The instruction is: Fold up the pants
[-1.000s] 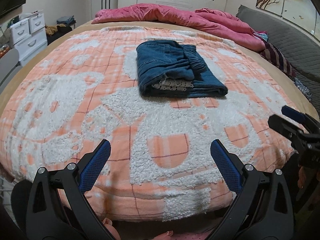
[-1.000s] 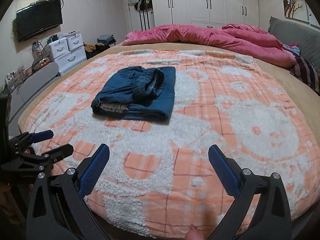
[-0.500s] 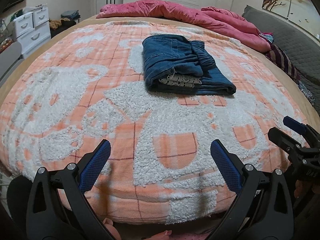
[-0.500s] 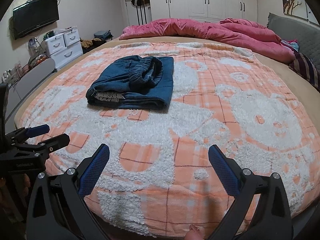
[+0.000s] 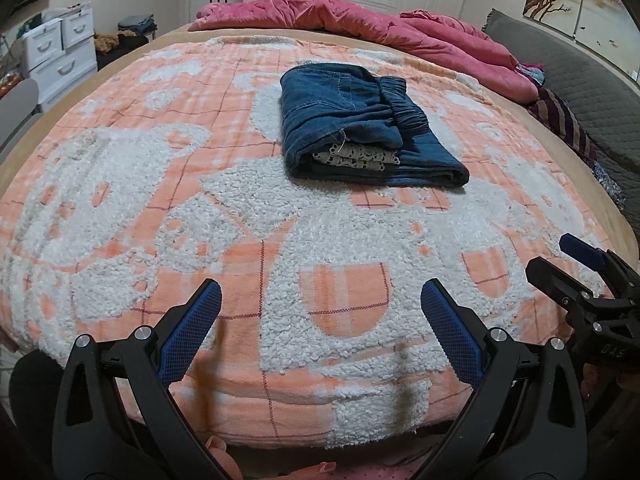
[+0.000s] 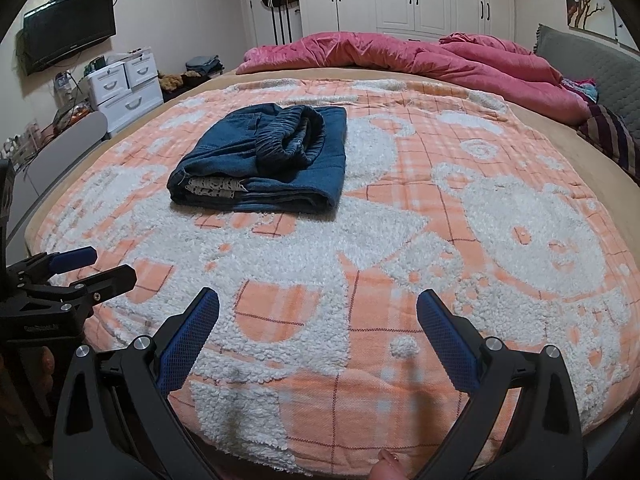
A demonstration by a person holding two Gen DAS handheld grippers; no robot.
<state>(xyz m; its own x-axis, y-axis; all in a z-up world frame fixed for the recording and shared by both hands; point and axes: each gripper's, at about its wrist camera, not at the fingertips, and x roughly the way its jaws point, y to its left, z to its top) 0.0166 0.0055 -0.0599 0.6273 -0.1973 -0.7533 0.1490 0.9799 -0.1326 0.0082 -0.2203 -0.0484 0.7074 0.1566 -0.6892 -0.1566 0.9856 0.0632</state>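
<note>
We see the pants (image 5: 360, 128) folded into a thick blue bundle, lying on the orange-and-white blanket (image 5: 240, 220) near the middle of the bed, with a strip of pale lace showing at the near edge of the fold. Our left tongs (image 5: 320, 320) and right tongs (image 6: 318, 320) both hover over the near edge of the bed, well apart from the pants, each with its blue-padded fingers spread wide and holding nothing. A rumpled pink quilt (image 6: 400, 56) lies across the far end.
</note>
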